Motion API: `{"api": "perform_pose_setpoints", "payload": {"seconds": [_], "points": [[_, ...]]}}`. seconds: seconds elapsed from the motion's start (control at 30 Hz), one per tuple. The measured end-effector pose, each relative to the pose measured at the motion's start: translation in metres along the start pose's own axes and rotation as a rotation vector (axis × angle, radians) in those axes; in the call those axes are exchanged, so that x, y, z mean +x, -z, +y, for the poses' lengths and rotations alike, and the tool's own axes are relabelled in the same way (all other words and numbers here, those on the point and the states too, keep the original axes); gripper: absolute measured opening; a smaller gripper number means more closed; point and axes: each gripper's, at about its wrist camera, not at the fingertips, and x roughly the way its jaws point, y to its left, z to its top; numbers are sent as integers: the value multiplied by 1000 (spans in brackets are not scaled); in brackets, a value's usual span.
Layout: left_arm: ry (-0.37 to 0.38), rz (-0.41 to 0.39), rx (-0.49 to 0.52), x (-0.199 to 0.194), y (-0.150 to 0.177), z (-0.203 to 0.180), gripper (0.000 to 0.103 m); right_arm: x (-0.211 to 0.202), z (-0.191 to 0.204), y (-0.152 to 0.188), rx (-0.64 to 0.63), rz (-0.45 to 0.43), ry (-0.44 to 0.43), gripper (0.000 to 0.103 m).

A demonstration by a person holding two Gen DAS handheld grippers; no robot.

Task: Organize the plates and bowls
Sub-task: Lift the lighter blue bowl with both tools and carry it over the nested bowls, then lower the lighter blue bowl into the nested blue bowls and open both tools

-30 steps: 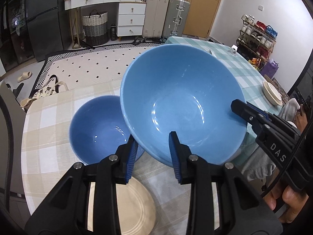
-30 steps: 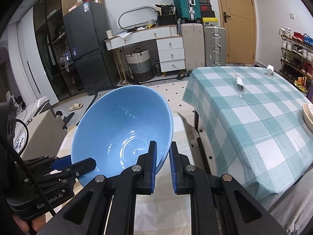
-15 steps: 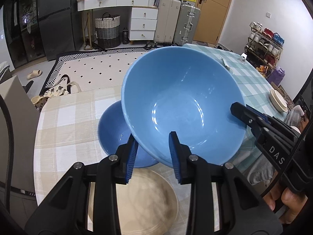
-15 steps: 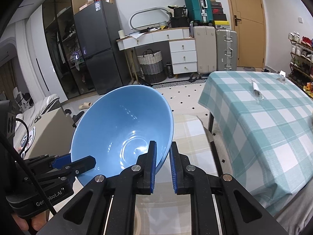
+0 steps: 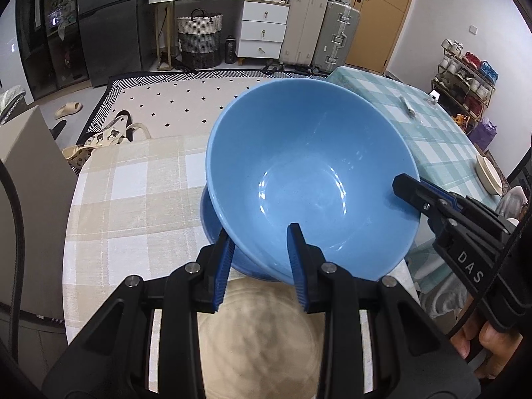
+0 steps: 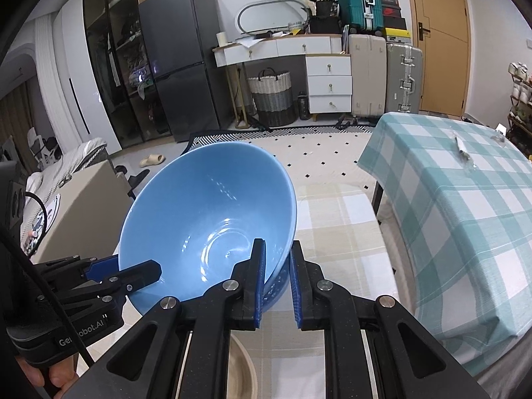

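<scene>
a dark fridge (image 6: 173,66), white drawers (image 6: 329,84), suitcases (image 6: 385,76) and a wooden door (image 6: 439,36) are seen behind a dotted rug (image 5: 173,106).

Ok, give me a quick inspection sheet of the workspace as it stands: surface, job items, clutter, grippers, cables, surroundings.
Surface: round table with beige checked cloth.
Job's things: large light blue bowl held tilted in the air above a darker blue bowl on the table; beige plate nearest the camera.
Clutter: nothing seen on this table.
Grippers: left gripper and right gripper each clamp the large bowl's rim, on opposite sides, one finger inside and one outside.
Cables: black cable beside the left gripper.
Surroundings: teal checked table, suitcases, fridge, wicker basket.
</scene>
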Motion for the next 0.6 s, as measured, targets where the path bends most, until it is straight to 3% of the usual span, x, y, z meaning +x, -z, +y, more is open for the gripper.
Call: {"api": "perform_pose_setpoints", "payload": {"seconds": [0.6], "points": [[-51, 54, -18, 65, 1, 32, 29, 53, 10, 7, -9, 63, -32, 14]]}}
